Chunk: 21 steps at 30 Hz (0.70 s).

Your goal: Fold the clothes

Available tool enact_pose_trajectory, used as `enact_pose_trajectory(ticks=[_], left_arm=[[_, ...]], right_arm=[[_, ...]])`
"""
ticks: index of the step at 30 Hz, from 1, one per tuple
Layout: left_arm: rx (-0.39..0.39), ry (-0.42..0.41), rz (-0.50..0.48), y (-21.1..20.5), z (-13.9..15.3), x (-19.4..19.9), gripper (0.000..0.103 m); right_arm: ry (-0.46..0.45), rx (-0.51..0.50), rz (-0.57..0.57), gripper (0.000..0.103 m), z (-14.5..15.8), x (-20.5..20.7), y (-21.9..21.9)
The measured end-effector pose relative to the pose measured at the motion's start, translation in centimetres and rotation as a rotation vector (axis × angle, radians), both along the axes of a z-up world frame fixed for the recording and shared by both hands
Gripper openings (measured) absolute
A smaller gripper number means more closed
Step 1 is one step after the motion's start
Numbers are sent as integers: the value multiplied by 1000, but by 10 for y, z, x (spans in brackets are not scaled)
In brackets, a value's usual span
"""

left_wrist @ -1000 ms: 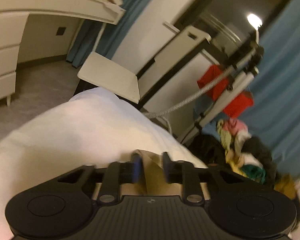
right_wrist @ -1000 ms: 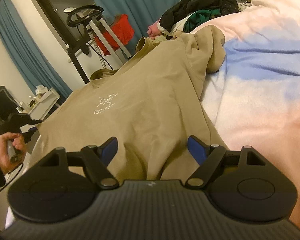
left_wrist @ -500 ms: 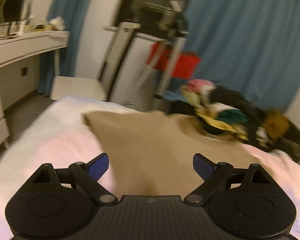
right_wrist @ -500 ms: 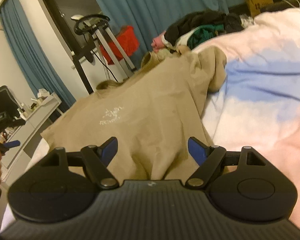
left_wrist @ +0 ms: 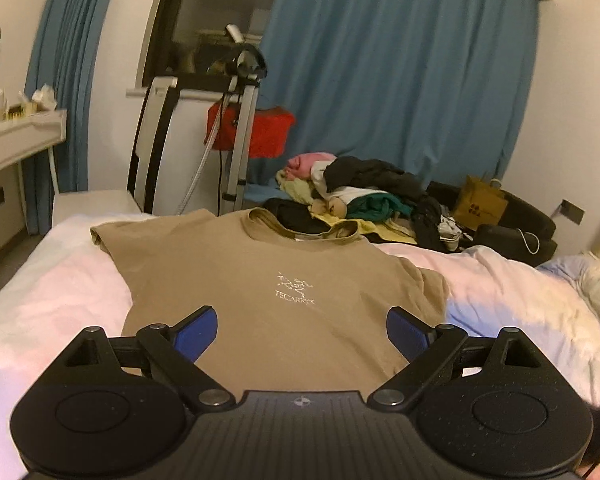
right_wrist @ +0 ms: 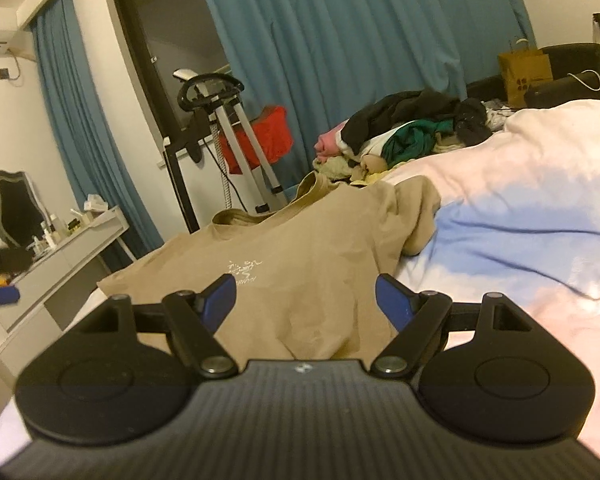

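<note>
Released from the left gripper [left_wrist: 302, 330], whose jaws had just been opening, the tan t-shirt [left_wrist: 268, 292] lay spread chest-up on the bed [left_wrist: 520, 292], nothing between the wide blue pads. Right gripper [right_wrist: 305, 298] hung spread and empty above the shirt's hem. Beyond, a clothes pile [left_wrist: 364, 200] sat before blue curtains [left_wrist: 400, 72].

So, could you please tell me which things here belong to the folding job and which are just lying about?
Part of the job:
- tan T-shirt, spread on the bed
- left gripper, open
- right gripper, open

Lying about:
- clothes pile
- red fabric on the stand
- paper bag
- dressing table
</note>
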<state>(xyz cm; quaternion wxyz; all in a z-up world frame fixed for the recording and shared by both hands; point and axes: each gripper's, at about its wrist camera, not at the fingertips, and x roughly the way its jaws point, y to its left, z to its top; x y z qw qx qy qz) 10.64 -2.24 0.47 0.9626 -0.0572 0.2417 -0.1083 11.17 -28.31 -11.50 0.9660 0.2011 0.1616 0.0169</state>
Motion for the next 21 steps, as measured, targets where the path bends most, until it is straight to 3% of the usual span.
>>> enact_pose_trajectory(ticks=[9,21], left_arm=[[65,-17,-15,-8,-12,-33,94],[65,38,-7,-12,-23,-28,96]], right_arm=[[22,116,-13,79,-1,-4,-12],[71,496,-64,80,-38,34,-63]])
